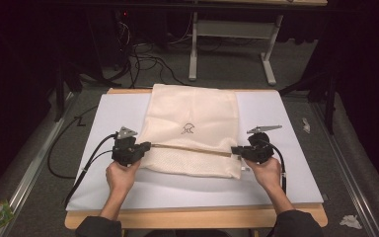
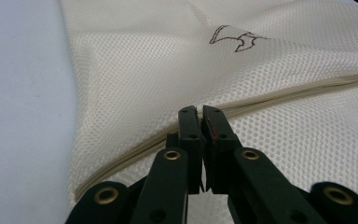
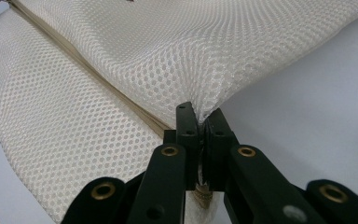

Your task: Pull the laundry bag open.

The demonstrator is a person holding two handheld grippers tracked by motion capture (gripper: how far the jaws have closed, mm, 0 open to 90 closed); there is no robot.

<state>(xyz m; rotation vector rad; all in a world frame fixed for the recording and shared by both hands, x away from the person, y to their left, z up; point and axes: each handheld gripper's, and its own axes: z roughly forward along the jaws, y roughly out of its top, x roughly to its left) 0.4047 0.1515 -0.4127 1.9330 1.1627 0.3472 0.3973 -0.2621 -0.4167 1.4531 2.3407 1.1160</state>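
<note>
On the white board [image 1: 286, 143] covering the wooden table [image 1: 192, 217], the cream mesh bag [image 1: 192, 111] lies flat, centred, its far end reaching the board's back edge, near end folded over toward me. Tan zipper seam [image 1: 187, 147] runs straight across betw. my two tools, pulled taut. My left gripper [image 1: 145, 146] is clamped tight on the bag's left edge right at the seam; in the left gripper view the jaws sit pressed together w/ mesh pinched betw. them, seam [image 2: 279, 95] stretching away to the upper right, and the small dark outline logo [image 2: 235, 38] shows on the upper panel. My right gripper [image 1: 236, 150] is clenched on the bag's right edge at the other end of the seam; in the right gripper view the mesh [image 3: 177, 51] bunches into the closed jaws, and a bit of tan trim sticks out below them. Both hands hold the tools from the near side, approx. level w/ each other. Cables [image 1: 94, 153] trail off the left tool across the board to the left. Floor beyond has a grey stand [image 1: 232, 34] and loose wires.
</note>
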